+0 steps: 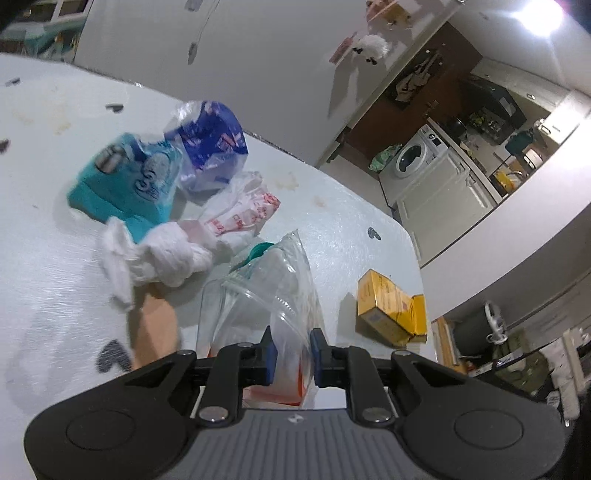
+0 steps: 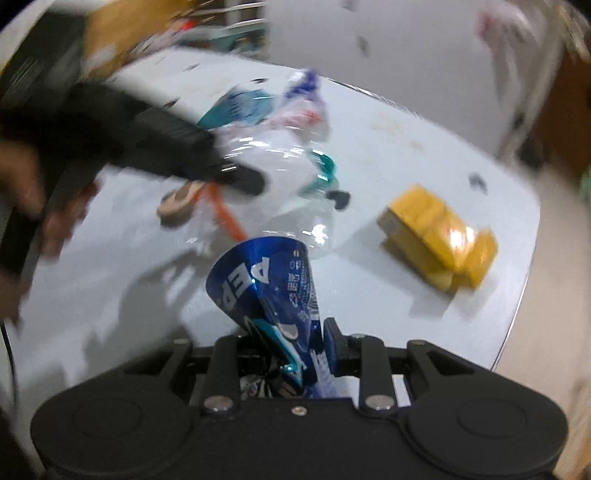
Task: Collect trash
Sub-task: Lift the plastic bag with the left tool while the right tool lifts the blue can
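Clear plastic bag (image 1: 258, 306) lies mid-desk (image 1: 55, 258), its near edge pinched in the left tool (image 1: 291, 356). Beyond the bag: white tissue (image 1: 162, 258), teal packet (image 1: 129, 184), blue wrapper (image 1: 210, 147). Right of the bag: yellow box (image 1: 391, 310). Right tool (image 2: 291, 343) grips a crushed blue can (image 2: 266, 280) before the bag.

Glaring ceiling light (image 1: 540, 16), fisheye-bent edges, heavy motion blur

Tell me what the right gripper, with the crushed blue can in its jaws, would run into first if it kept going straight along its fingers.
Probably the clear plastic bag held up by the left gripper: it lies just past the crushed blue can that the right gripper holds. Blur leaves depth uncertain; the table could come first.
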